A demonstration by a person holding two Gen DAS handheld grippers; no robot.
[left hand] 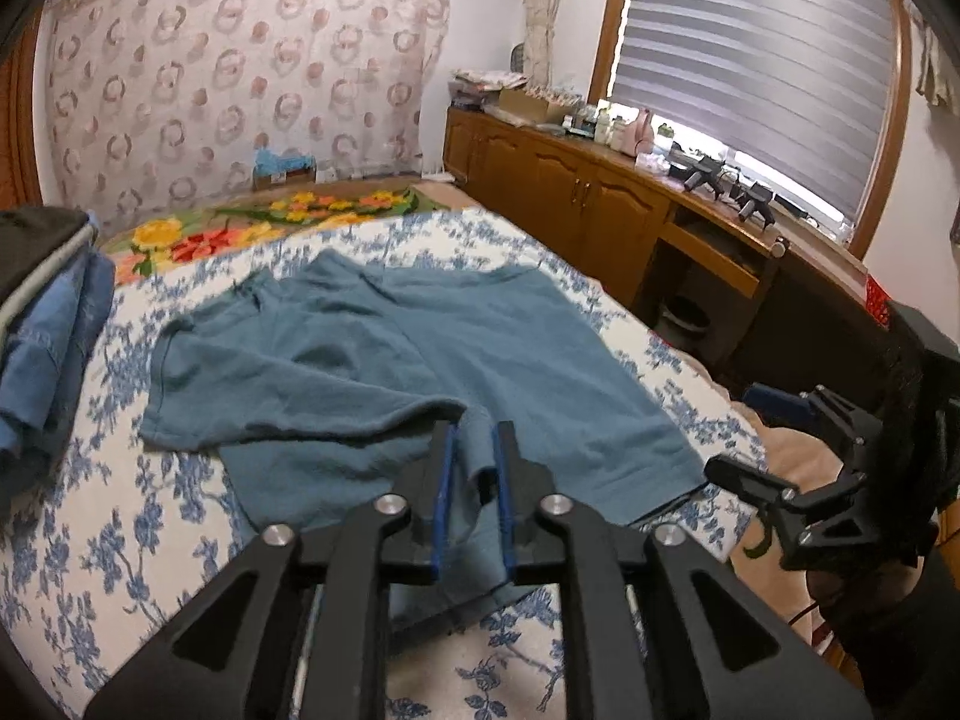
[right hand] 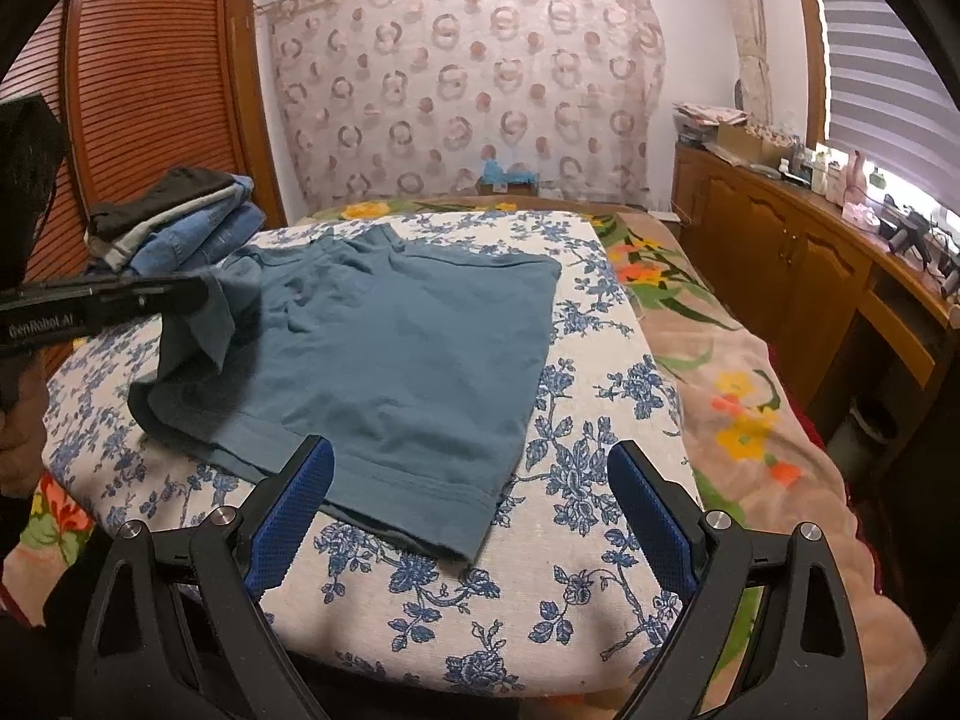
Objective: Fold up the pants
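Teal-blue short pants (left hand: 420, 354) lie on a white cloth with blue flowers (left hand: 120, 510) on the bed. My left gripper (left hand: 475, 438) is shut on the hem of one leg and holds it lifted and doubled over the rest. In the right wrist view the pants (right hand: 390, 348) lie with the near leg hem close in front of my right gripper (right hand: 471, 462), which is open and empty just above the cloth (right hand: 570, 420). The left gripper (right hand: 198, 294) shows there at the left, holding the raised fold.
A stack of folded clothes with jeans (right hand: 180, 222) sits at the cloth's far left corner. A flowered blanket (right hand: 720, 372) covers the bed to the right. A wooden sideboard (right hand: 810, 264) with clutter runs under the window. A wooden louvred door (right hand: 150, 90) stands at left.
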